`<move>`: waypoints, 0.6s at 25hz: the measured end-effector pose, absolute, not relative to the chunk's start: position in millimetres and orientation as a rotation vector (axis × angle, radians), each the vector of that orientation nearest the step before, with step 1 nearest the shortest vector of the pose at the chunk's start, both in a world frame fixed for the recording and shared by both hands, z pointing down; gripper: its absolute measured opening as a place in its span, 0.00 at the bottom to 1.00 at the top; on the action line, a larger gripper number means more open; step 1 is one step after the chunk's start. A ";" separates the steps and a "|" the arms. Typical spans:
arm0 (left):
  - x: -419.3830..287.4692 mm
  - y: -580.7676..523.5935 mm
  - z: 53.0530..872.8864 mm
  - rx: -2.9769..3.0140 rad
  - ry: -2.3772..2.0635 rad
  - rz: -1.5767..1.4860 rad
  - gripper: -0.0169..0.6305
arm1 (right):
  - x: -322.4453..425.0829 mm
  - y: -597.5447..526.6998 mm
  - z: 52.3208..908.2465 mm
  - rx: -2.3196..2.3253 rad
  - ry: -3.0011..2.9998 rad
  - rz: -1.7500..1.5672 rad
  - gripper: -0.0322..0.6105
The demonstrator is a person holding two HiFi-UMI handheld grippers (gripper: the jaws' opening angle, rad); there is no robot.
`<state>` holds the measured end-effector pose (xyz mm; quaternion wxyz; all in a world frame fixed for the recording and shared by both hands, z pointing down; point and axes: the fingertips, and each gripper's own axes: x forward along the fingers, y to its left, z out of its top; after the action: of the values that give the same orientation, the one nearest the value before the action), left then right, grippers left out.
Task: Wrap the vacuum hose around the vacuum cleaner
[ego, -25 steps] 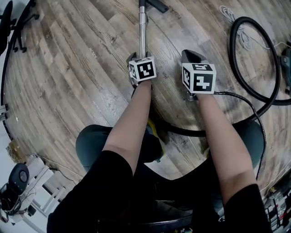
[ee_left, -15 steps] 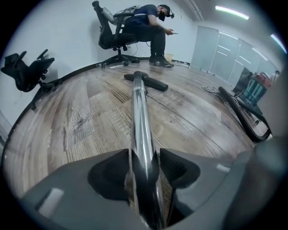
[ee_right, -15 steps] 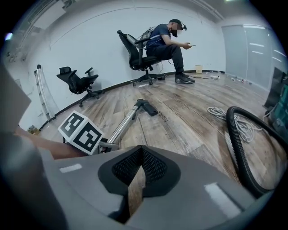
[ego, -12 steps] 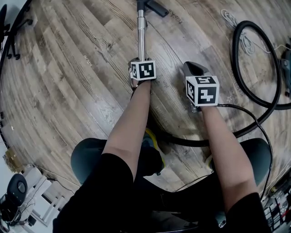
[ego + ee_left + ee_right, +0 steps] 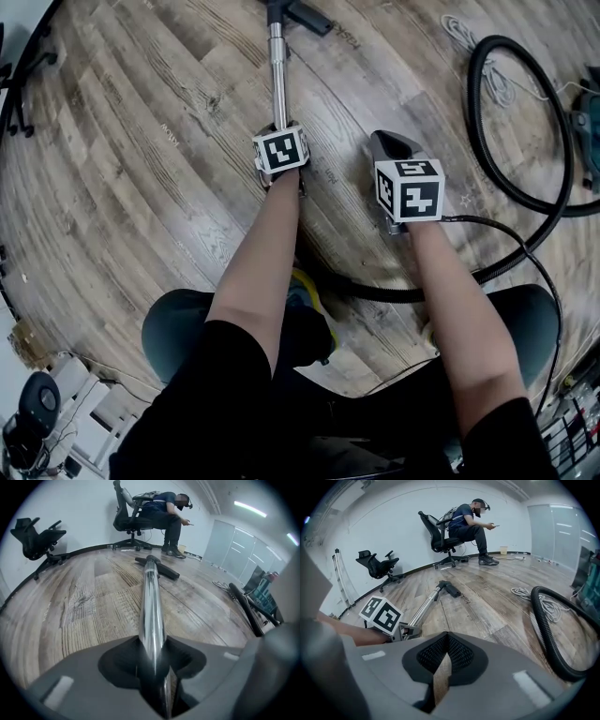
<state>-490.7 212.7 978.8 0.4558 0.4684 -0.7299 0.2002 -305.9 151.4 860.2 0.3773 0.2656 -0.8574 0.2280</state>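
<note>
My left gripper (image 5: 275, 131) is shut on the shiny metal wand tube (image 5: 277, 75), which runs away from me across the floor to the black floor nozzle (image 5: 302, 11). In the left gripper view the tube (image 5: 151, 606) sits clamped between the jaws (image 5: 153, 667). My right gripper (image 5: 392, 146) hovers to the right of the wand, shut and holding nothing (image 5: 445, 656). The black ribbed hose (image 5: 480, 122) loops on the floor at the right and also passes under my arms. The teal vacuum body (image 5: 591, 122) shows only at the right edge.
A white cord (image 5: 461, 28) lies coiled beyond the hose loop. A seated person on an office chair (image 5: 461, 524) and a tipped black chair (image 5: 377, 564) are by the far wall. A thin black cable (image 5: 525, 244) trails from my right gripper.
The left gripper, still holding the wand tube, has shifted slightly left. The right gripper has stayed about where it was.
</note>
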 end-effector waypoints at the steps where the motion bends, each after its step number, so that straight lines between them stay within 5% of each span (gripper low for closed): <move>1: -487.7 208.7 975.4 1.161 -1.801 0.476 0.28 | -302.9 148.0 857.9 0.692 -2.193 0.587 0.09; 15: -453.6 49.4 803.9 1.585 -1.913 0.481 0.28 | -212.2 62.1 763.8 0.920 -2.241 0.558 0.09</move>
<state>-453.6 49.4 803.9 0.3010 0.5972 -0.7210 0.1813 -212.2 62.1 763.8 0.3219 0.3503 -0.8536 0.2124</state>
